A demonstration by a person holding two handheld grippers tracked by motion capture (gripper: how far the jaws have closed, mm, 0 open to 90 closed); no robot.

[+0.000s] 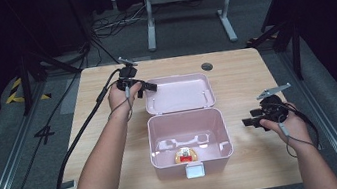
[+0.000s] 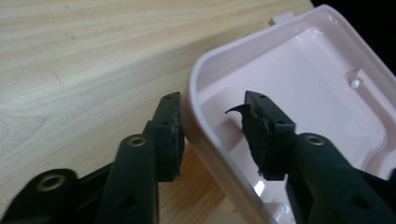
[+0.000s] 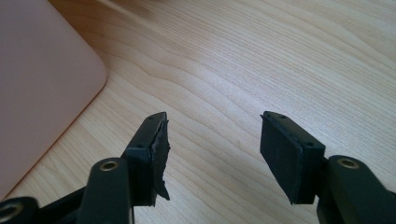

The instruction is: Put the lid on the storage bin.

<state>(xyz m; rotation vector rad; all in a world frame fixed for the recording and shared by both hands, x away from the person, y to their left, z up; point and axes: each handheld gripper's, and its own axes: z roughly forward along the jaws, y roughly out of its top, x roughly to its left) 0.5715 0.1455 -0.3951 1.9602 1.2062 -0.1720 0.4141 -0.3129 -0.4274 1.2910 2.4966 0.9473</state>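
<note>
We note the pink box [image 1: 190,144] open near the tabletop [image 1: 239,71] front edge, a small red-yellow item [image 1: 185,155] inside. Left claw [image 2: 212,122] spread, straddling the laid-back lid [image 1: 179,93] rim. Right claw [image 3: 212,144] spread, empty, beside the box.

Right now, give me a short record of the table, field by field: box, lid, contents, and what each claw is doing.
box: pink box, open, on the wooden table
lid: pink lid laid back flat behind the box
contents: small red and yellow item near the front wall
left claw: left claw open, jaws either side of the lid's rim
right claw: right claw open over bare table, right of the box, holding nothing
</note>
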